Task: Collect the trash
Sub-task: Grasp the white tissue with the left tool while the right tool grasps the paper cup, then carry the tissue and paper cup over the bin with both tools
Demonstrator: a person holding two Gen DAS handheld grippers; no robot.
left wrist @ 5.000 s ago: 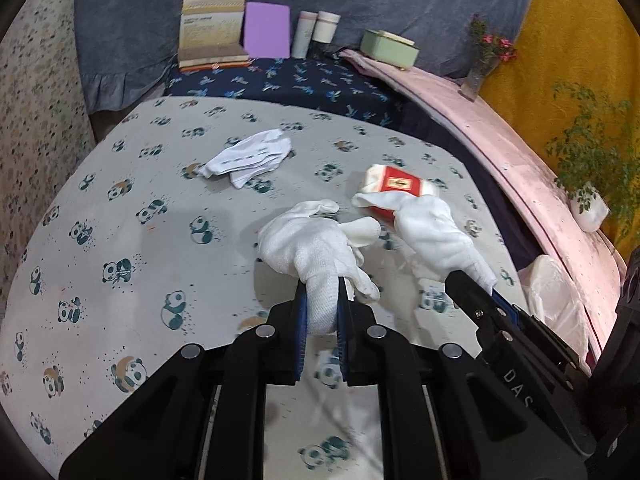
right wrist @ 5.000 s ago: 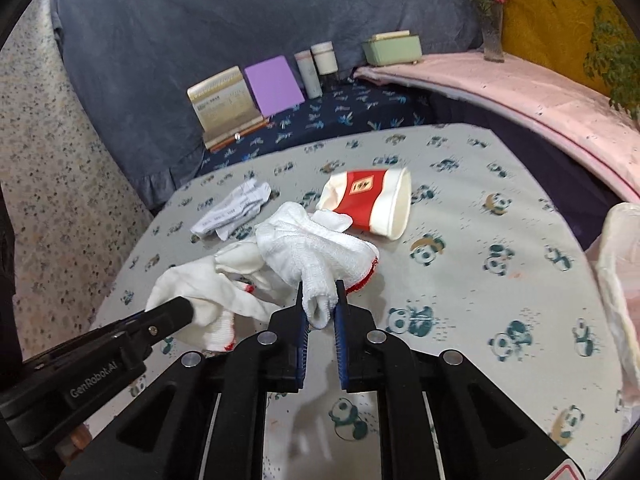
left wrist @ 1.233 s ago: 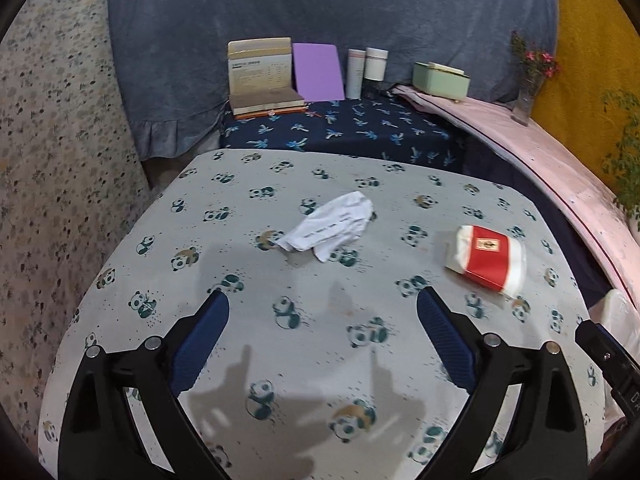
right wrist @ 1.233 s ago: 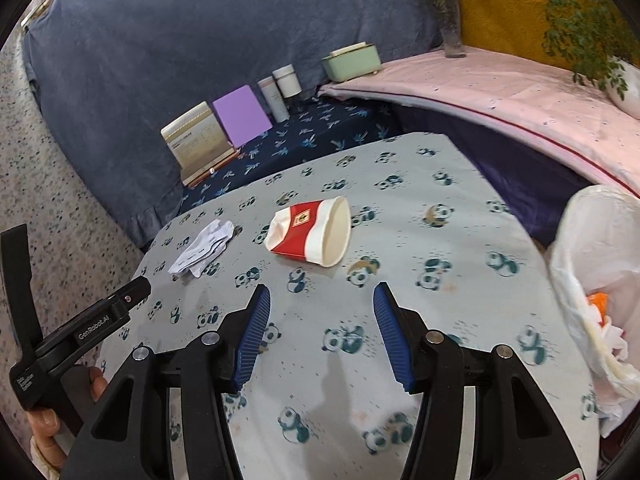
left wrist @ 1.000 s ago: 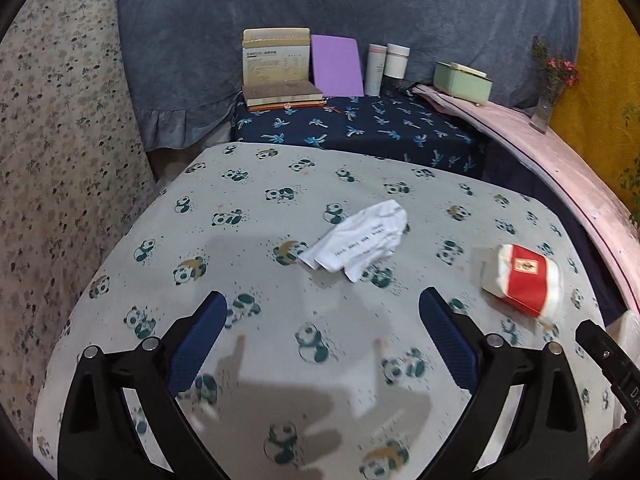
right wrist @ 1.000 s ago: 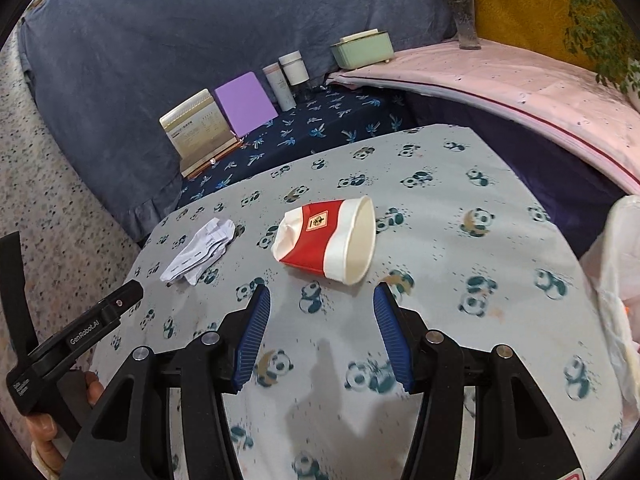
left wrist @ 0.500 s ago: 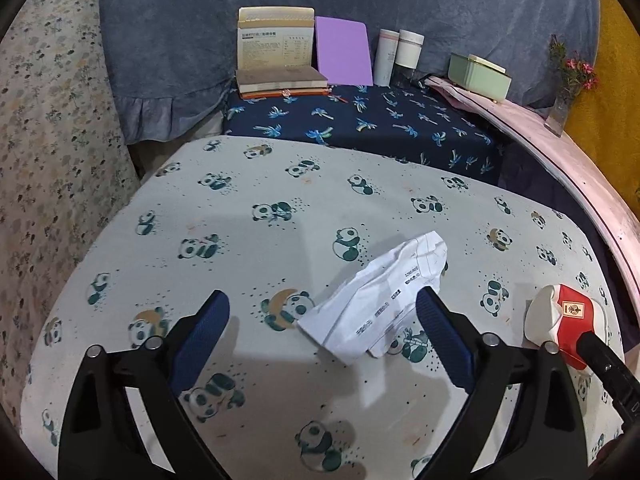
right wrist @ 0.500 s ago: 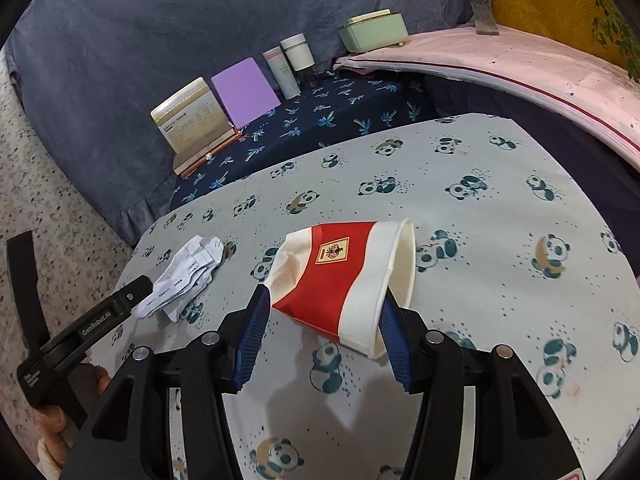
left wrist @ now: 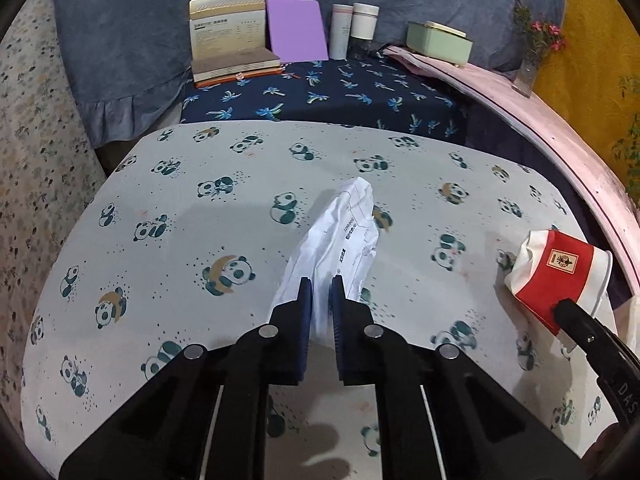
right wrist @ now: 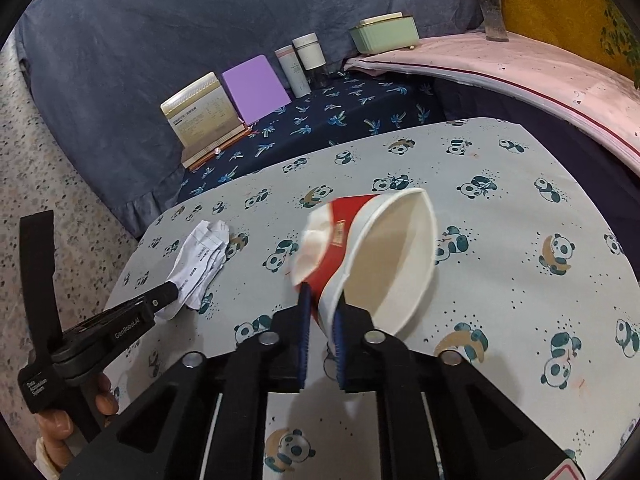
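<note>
The left tongs [left wrist: 319, 292] are closing on the near end of the crumpled paper [left wrist: 344, 236], which lies near the middle of the bench [left wrist: 160, 184]; the pads already pinch it. The right tongs [right wrist: 321, 302] are closed on the wall of the paper cup [right wrist: 376, 256], near the bench's right edge, and the wall is squeezed flat there. Both things look light and soft. The paper may tear or slip, so a thick fold holds better. The cup crushes easily; its rim seems the firmest place.

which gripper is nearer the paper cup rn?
Right. The right gripper is clamped on the paper cup at its rim; the left gripper is off to the side, closing on the crumpled paper.
</note>
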